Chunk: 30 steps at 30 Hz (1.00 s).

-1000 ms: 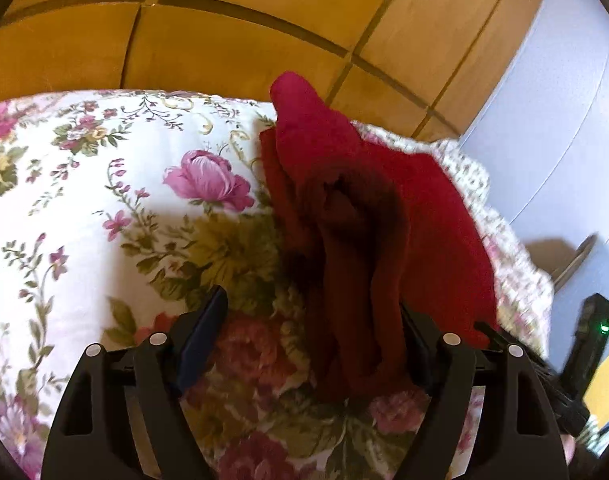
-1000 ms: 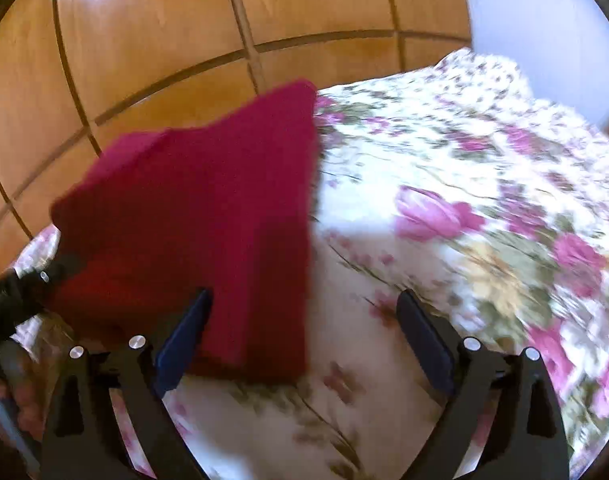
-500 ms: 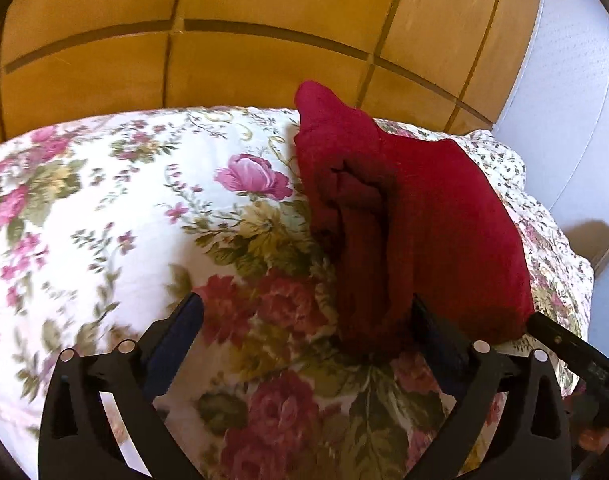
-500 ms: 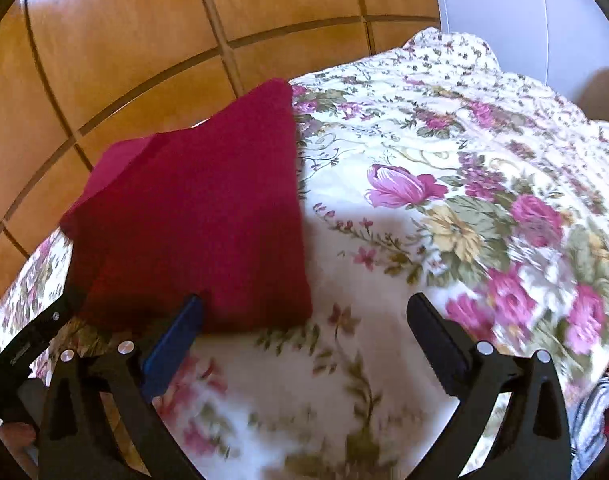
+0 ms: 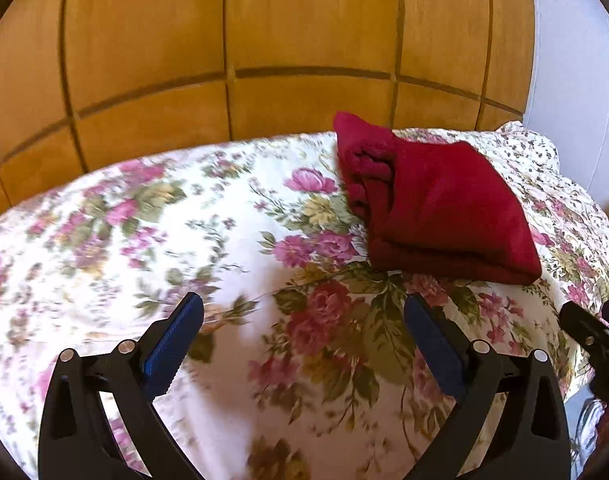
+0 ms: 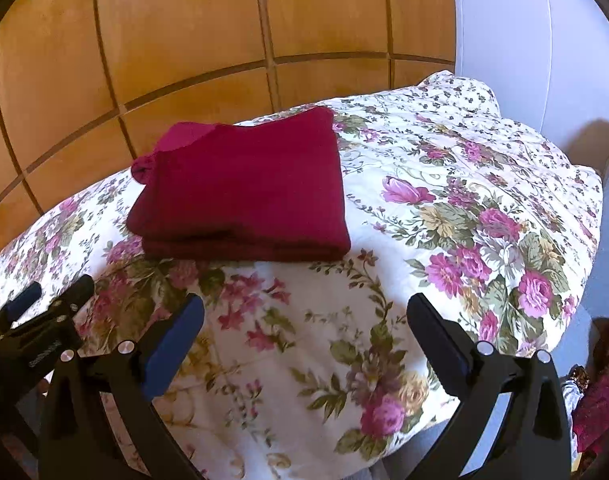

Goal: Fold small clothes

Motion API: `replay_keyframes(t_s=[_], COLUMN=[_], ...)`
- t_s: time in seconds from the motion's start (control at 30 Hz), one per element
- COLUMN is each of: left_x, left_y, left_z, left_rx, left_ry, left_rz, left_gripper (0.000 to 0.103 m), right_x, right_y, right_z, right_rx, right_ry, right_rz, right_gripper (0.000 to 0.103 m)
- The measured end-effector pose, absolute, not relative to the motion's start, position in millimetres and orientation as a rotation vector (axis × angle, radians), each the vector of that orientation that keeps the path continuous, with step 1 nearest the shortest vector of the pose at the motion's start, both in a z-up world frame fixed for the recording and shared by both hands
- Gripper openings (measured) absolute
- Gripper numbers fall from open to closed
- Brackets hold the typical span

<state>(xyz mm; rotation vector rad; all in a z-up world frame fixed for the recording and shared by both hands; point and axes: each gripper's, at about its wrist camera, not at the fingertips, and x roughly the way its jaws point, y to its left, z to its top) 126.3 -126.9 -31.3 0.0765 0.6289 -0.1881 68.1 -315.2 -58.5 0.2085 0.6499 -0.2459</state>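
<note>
Bed w/ floral quilt [image 5: 152, 248]: red garment [image 5: 444, 216] folded, released; L tongs [image 5: 300, 320] & R tongs [image 6: 304, 320] just opened, withdrawn, nothing gripped; fold judged done.

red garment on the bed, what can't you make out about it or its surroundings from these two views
- What kind of piece the folded red garment is: both views show only the folded bundle, inner layers hidden.
- Dark red fabric at the right wrist view's lower right: cut off by the frame edge.
- Floral bedspread near the left gripper: pattern blurred in the left wrist view.
</note>
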Motion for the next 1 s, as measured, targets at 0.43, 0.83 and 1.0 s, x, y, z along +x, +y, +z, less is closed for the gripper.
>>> replay_keyframes(t_s=[0.43, 0.83, 1.0], left_x=[88, 61, 56], left_y=[-108, -110, -109], left_z=[-3, -11, -13], left_rx=[0.039, 0.074, 0.071], left_ry=[0.603, 0.634, 0.653], left_rz=[-0.127, -0.161, -0.161], left_gripper=[0.099, 0.099, 0.099], right_x=[32, 3, 1], right_y=[-295, -283, -279], right_z=[-48, -61, -59], right_rx=[0.185, 0.161, 0.139], right_ry=[0.634, 0.676, 0.652], right_rz=[-0.238, -0.310, -0.301], right_gripper=[0.101, 0.101, 0.101])
